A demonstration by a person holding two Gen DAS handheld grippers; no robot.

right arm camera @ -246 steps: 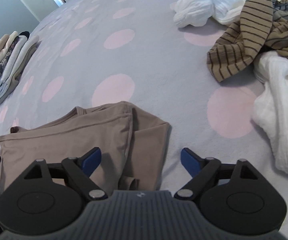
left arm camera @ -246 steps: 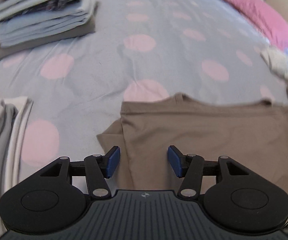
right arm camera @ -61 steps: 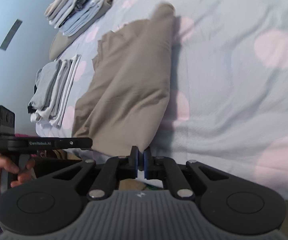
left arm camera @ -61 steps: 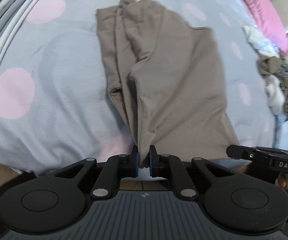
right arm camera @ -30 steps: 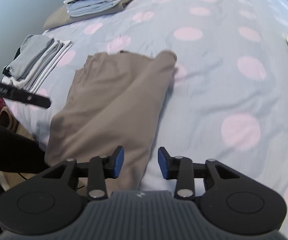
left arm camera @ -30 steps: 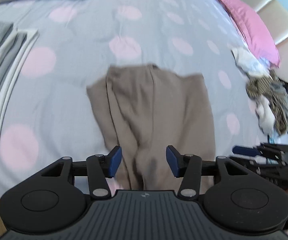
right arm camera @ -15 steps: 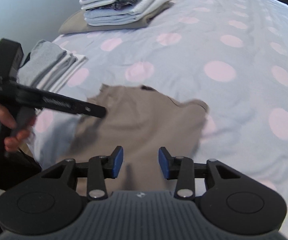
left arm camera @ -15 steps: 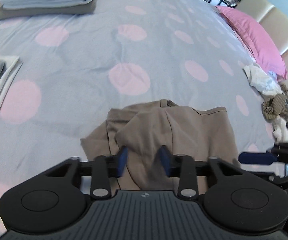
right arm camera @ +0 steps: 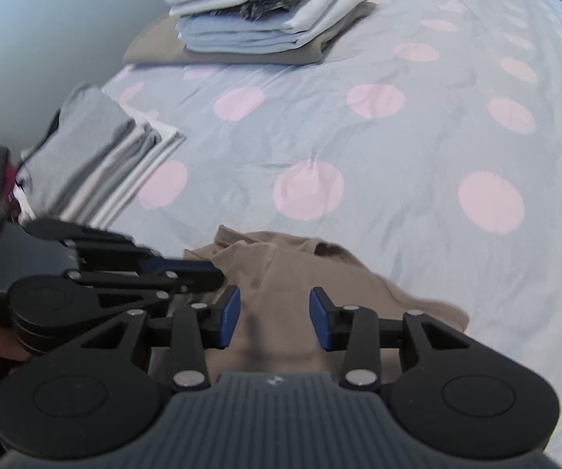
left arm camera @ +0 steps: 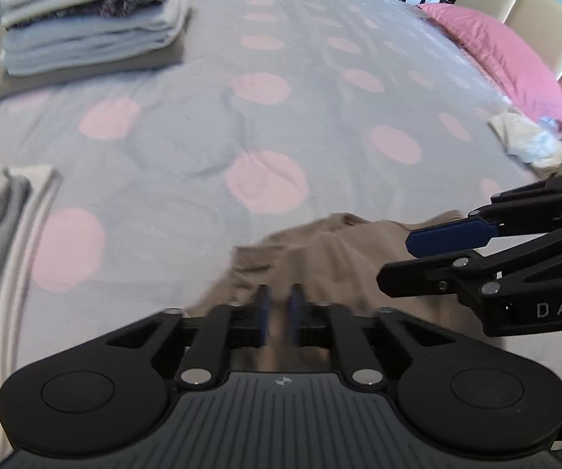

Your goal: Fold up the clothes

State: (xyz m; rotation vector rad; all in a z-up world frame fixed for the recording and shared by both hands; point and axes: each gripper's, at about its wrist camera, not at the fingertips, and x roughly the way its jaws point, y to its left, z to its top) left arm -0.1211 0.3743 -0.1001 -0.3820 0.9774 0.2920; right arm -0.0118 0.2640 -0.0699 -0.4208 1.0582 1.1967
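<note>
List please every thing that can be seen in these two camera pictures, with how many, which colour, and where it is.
brown shirt: 1, tan brown, partly folded on the near edge of the bed, under both grippers
bedcover: 1, pale blue-grey with pink dots, across the whole bed
tall folded stack: 1, light blue, cream, dark patterned and brown layers, far left corner
low folded stack: 1, grey and white, left edge of the bed
pink pillow: 1, pink, far right by the headboard
unfolded clothes: 1 small heap, mostly white, right edge
left gripper: 1, black with blue pads, nearly closed over the shirt
right gripper: 1, black with blue pads, open above the shirt
</note>
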